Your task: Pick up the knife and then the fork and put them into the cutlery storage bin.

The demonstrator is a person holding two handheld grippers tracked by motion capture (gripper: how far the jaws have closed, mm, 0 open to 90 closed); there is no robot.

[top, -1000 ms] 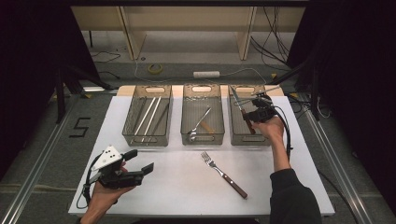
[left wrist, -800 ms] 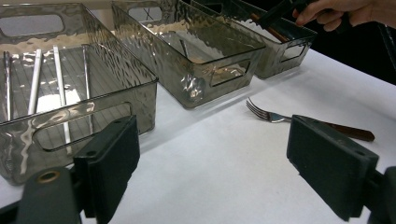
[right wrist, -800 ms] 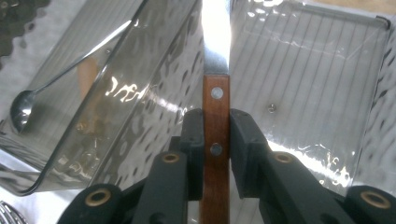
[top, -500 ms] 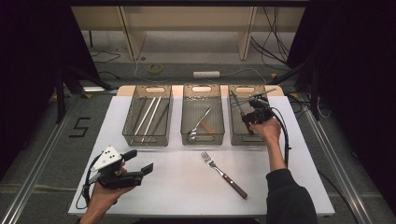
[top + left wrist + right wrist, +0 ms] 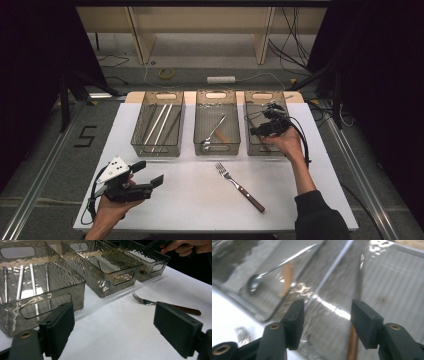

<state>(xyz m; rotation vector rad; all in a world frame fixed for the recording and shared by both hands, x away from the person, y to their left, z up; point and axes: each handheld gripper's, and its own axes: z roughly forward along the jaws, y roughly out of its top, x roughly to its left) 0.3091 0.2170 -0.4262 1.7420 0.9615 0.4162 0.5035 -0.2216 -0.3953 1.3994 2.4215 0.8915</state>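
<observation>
Covering most of the table, a white mat (image 5: 180, 200) carries 3 smoked-plastic bins in a row at its far edge. In the high view the left bin (image 5: 144, 146) holds a few long pale sticks (image 5: 161, 124), the middle bin (image 5: 199, 145) holds a spoon (image 5: 214, 131), and the right bin (image 5: 250, 149) sits under the right gripper (image 5: 256, 131).

A fork (image 5: 239, 186) with a dark wooden handle lies alone on the mat in front of the middle and right bins, tines toward the bins, touching nothing.

The left gripper (image 5: 150, 174) hovers low near the mat's front left corner, jaws spread wide with nothing between them. Its own view shows what the high view cannot: the rippled bin walls with cut-out handles, and the fork's tines (image 5: 139, 298) between its 2 pads, well beyond them.

The right gripper has just been opening its jaws, and they stand apart over the right bin. The right gripper view shows a knife (image 5: 357, 315) lying on the bin floor, its brown handle low between the pads and its blade running away from them; neither pad presses on it. That view also catches the spoon through the bin walls, next to a brown handle (image 5: 286, 277) that the high view barely shows.
</observation>
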